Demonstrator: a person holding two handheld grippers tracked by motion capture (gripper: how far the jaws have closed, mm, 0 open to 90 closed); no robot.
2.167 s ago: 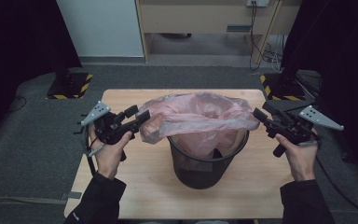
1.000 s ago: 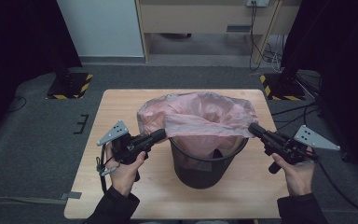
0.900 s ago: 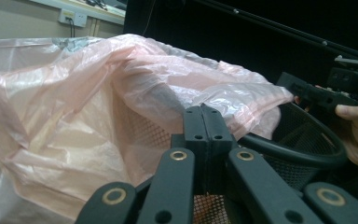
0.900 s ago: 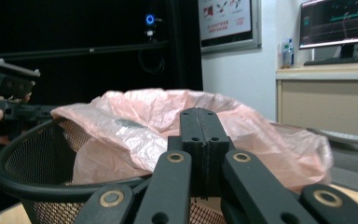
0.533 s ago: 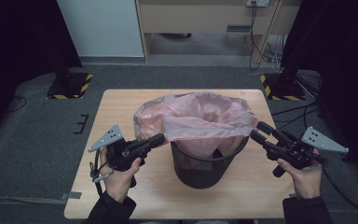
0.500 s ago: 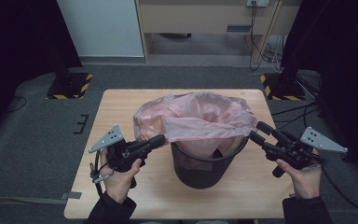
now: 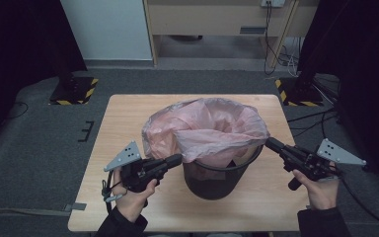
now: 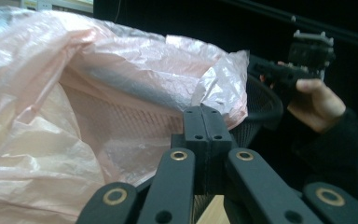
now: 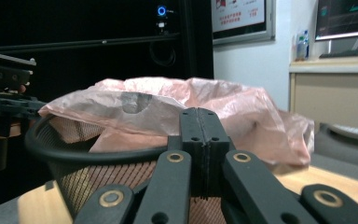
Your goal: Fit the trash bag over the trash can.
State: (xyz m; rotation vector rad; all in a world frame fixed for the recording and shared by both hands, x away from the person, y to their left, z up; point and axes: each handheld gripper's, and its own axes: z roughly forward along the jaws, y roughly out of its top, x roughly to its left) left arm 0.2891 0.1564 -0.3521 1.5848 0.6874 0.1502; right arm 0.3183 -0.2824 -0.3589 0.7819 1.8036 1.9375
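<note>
At the table (image 7: 128,118) centre, the pink bag (image 7: 212,128) is draping over the black mesh bin (image 7: 212,173). I am holding each hand-held gripper, left (image 7: 176,160) and right (image 7: 270,144), closed at opposite rim edges, apparently empty. I am judging that spreading the film evenly outward matters next.

Both hands hold the left gripper (image 7: 176,160) and right gripper (image 7: 270,143) level, jaws pressed together.

High view overhead; claw views close, opposite sides of bin (image 7: 212,173).
</note>
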